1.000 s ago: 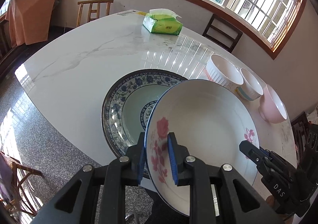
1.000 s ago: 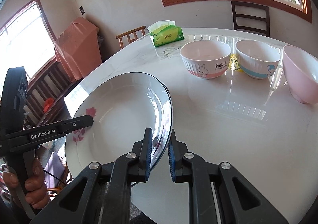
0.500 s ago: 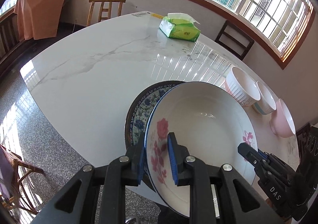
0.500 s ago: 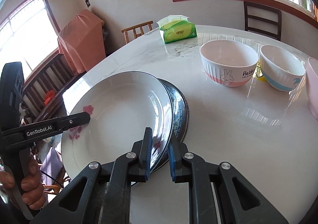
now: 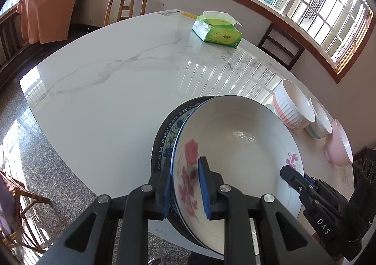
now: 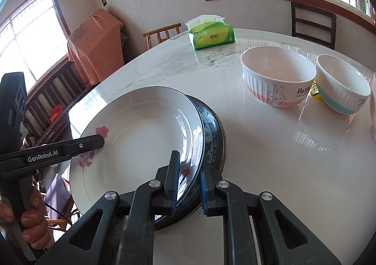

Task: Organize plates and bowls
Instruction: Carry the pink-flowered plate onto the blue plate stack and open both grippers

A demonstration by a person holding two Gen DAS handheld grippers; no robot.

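Stacking the rose-print plate (image 5: pixel 237 147) on the blue-patterned plate (image 5: pixel 168 138).
Left gripper (image 5: pixel 184 185) and right gripper (image 6: pixel 188 182) clamp opposite rims; next, lower it centred, then release.

White plate (image 5: pixel 237 147) with pink roses, blue-patterned plate (image 5: pixel 168 138), green tissue pack (image 5: pixel 217 32), white marble table (image 5: pixel 105 91).

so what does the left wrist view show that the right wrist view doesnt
Only the left wrist view: the whole pink bowl, a bare stretch of the marble table, and the speckled floor beside it.

Only the right wrist view: the rabbit print on the ribbed bowl, and a hand holding the left gripper.

Both: the white rose plate clamped at opposite rims by the two grippers, tilted over the blue-patterned plate, the right gripper, the blue-banded bowl and the green tissue pack.
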